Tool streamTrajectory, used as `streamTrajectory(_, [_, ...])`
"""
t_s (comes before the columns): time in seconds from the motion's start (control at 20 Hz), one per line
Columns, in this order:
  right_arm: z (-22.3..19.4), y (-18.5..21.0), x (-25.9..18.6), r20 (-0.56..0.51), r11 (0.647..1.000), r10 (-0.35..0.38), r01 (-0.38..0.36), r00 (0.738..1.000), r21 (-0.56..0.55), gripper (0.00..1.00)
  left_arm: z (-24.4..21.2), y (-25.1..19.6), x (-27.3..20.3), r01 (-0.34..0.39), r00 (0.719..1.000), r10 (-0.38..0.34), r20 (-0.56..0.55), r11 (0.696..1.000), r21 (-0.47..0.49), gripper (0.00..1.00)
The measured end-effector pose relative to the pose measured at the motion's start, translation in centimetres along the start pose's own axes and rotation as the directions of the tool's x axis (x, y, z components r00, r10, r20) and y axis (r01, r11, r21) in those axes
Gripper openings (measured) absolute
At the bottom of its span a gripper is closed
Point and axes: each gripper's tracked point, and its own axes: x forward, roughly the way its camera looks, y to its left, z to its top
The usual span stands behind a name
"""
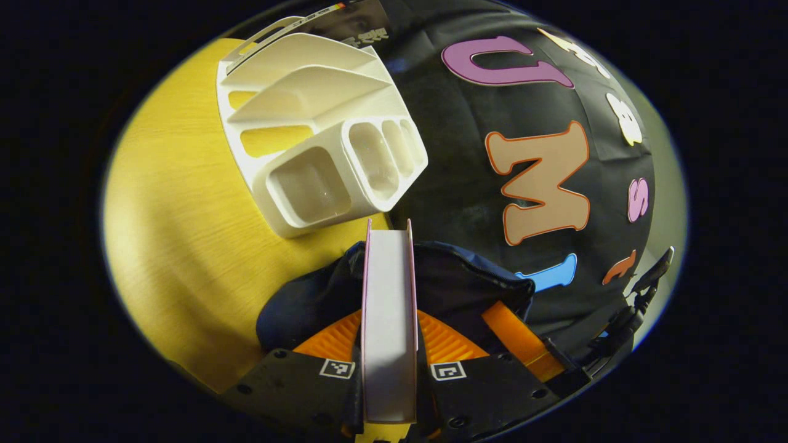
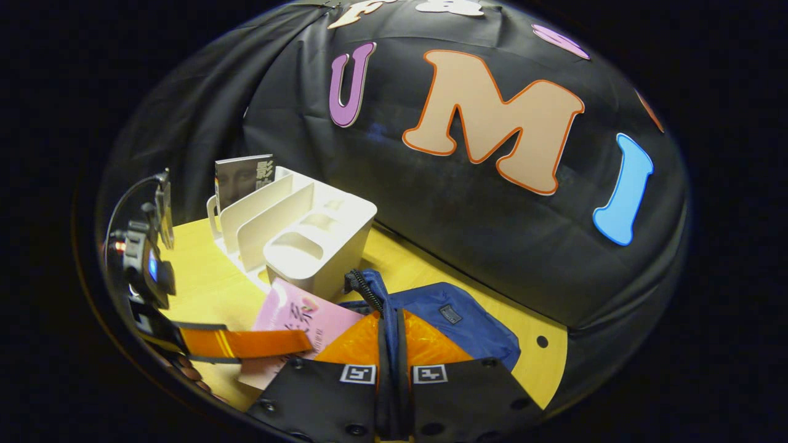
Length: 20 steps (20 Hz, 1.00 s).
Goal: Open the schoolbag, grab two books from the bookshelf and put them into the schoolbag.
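Observation:
My left gripper (image 1: pixel 389 317) is shut on a pink-covered book (image 1: pixel 389 271), held upright on its edge with the white page block facing me, above the dark blue schoolbag (image 1: pixel 468 286). In the right gripper view, the same book (image 2: pixel 295 317) hangs tilted by the bag's left side, with the left gripper (image 2: pixel 289 343) clamped on it. My right gripper (image 2: pixel 392 323) is shut on a fold of the schoolbag's (image 2: pixel 458 317) fabric at its mouth, beside the zip (image 2: pixel 364 288). The right gripper (image 1: pixel 511 332) also shows at the bag's right edge.
A white bookshelf (image 1: pixel 320 135) with slots and cups lies on the yellow wooden table (image 1: pixel 178 234). One dark book (image 2: pixel 243 178) stands in the far slot of the bookshelf (image 2: pixel 308 237). The black cloth wall runs close behind bag and shelf.

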Motion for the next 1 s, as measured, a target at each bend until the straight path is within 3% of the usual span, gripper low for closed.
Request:
streamTrajectory(0.3, [-0.3, 0.1, -0.2, 0.004, 0.999, 0.044, -0.044, 0.999, 0.0, 0.08, -0.9, 0.9, 3.3, -0.001, 0.995, 0.007, 0.102, 0.998, -0.055, 0.31])
streamTrajectory(0.5, [-0.4, 0.3, -0.2, -0.002, 0.998, 0.068, -0.068, 0.998, 0.008, 0.08, -2.0, 1.1, 6.0, 0.015, 0.994, -0.005, 0.108, 0.996, -0.092, 0.32])
streamTrajectory(0.8, [-0.4, 0.8, 0.0, -0.007, 0.996, 0.092, -0.092, 0.996, 0.003, 0.08, -4.8, 1.5, 9.6, 0.013, 0.999, -0.009, 0.037, 0.993, -0.119, 0.34])
streamTrajectory(0.95, [-0.7, 0.8, 0.2, -0.014, 0.996, 0.093, -0.093, 0.996, -0.003, 0.08, -5.5, 1.4, 10.6, 0.008, 1.0, -0.006, 0.014, 0.996, -0.09, 0.4])
streamTrajectory(1.0, [-0.7, 0.7, 0.3, -0.013, 0.996, 0.093, -0.093, 0.996, 0.0, 0.08, -6.1, 1.5, 10.5, 0.001, 1.0, -0.002, -0.02, 0.997, -0.072, 0.36])
